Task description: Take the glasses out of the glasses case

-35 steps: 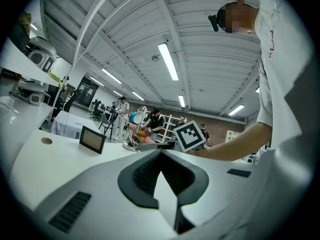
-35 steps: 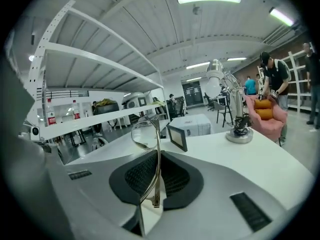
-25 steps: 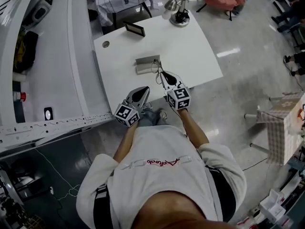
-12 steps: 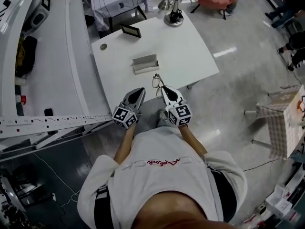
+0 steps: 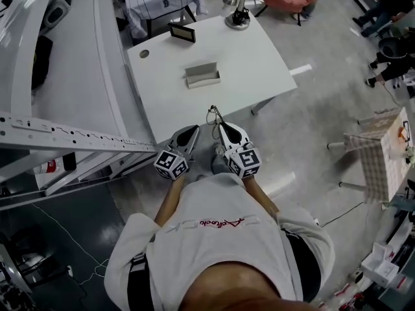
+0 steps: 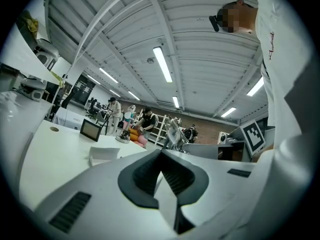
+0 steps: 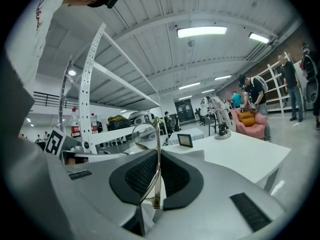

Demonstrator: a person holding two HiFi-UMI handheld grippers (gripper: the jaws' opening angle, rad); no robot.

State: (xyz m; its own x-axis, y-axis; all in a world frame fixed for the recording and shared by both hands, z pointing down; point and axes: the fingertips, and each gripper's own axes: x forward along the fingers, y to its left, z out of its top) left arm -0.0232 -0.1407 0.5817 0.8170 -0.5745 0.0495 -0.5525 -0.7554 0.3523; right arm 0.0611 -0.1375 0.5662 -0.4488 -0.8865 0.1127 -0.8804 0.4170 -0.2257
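Glasses (image 5: 211,114) farther from glasses case (image 5: 202,75)

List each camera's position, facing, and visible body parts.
Head view: on the head, steeply down at the white table; white shirt, forearms, left gripper, right gripper show.
Left gripper view: rides left gripper, along shut fingers over the table; shirt right.
Right gripper view: rides right gripper, fingers shut on gold wire-rimmed glasses; shirt upper left.
Both gripper views share the small dark picture frame.

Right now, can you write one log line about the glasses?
right gripper: shut on glasses | left gripper: shut, empty | glasses case: on table
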